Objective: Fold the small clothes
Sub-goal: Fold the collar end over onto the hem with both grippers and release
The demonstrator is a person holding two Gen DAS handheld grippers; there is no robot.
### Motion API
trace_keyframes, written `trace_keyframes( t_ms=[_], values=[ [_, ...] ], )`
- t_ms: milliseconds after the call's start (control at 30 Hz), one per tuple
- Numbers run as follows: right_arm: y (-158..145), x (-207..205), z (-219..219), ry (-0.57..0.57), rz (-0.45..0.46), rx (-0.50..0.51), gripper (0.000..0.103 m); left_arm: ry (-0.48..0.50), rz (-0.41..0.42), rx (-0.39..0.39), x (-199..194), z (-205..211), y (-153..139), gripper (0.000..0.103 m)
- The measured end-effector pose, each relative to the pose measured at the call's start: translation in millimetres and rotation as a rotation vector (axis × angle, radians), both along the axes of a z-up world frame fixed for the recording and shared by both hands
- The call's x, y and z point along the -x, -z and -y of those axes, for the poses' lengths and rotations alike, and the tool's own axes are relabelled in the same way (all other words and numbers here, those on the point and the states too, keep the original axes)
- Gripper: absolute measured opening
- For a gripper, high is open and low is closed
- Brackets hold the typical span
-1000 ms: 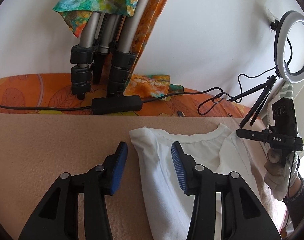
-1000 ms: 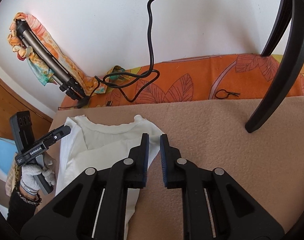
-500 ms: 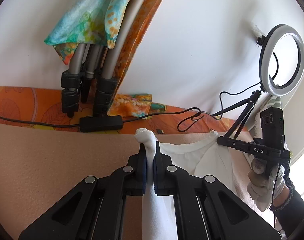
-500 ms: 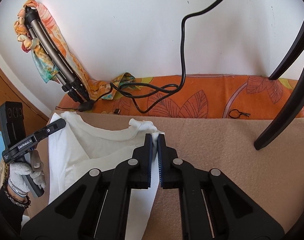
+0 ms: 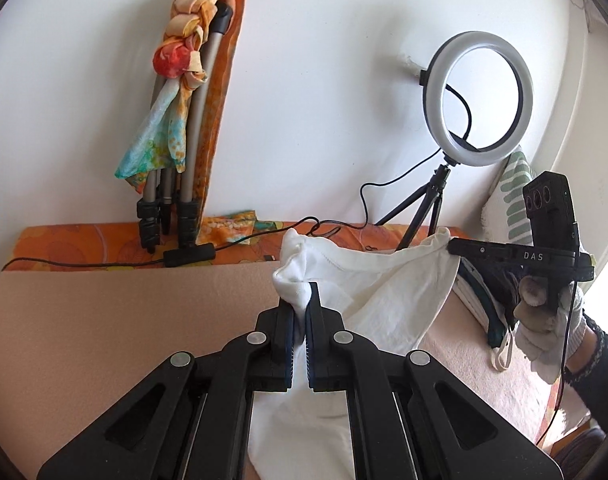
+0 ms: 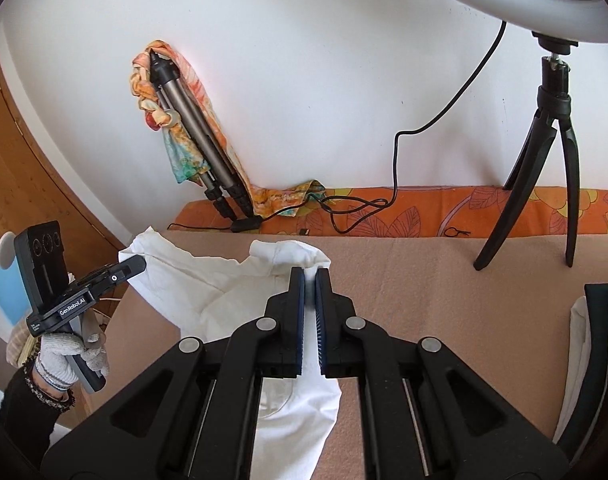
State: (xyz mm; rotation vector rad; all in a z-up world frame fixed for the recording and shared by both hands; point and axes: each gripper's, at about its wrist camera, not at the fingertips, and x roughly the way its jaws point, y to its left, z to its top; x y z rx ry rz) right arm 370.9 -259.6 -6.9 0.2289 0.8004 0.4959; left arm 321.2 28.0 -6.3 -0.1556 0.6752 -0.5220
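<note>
Two grippers each pinched a shoulder of the white T-shirt (image 5: 387,300); the left gripper (image 5: 300,300) had its fingers pressed on a bunched corner, and the right gripper (image 6: 309,280) gripped the opposite corner the same way; the garment hung between them, its neckline stretched across and its lower part trailing onto the tan blanket (image 6: 443,300) that covered the desk; the step in hand looked like lifting and spreading the shirt before a fold; the next move probably called for keeping both pinches firm, holding the top edge taut and level, and lowering the shirt flat, clear of the ring light tripod (image 6: 543,168) and the stacked clothes (image 6: 591,340) nearby.
</note>
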Motion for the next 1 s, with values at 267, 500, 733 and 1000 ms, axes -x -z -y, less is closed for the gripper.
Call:
trace_keyframes(
  t_ms=[267,500,733,1000],
  values=[
    [-14,90,-9,-0.028,0.027,0.021,0.006,0.01,0.018,-0.04,77,-5,-8,0.003],
    [11,171,-11,-0.054,0.007,0.038,0.006,0.049,-0.035,-0.071,155,2,23,0.003],
    [53,225,-8,-0.069,-0.046,0.086,0.006,0.075,-0.093,-0.118,202,8,61,0.003],
    [67,246,-7,-0.074,-0.023,0.143,0.006,0.086,-0.054,-0.215,221,1,67,0.004]
  ],
)
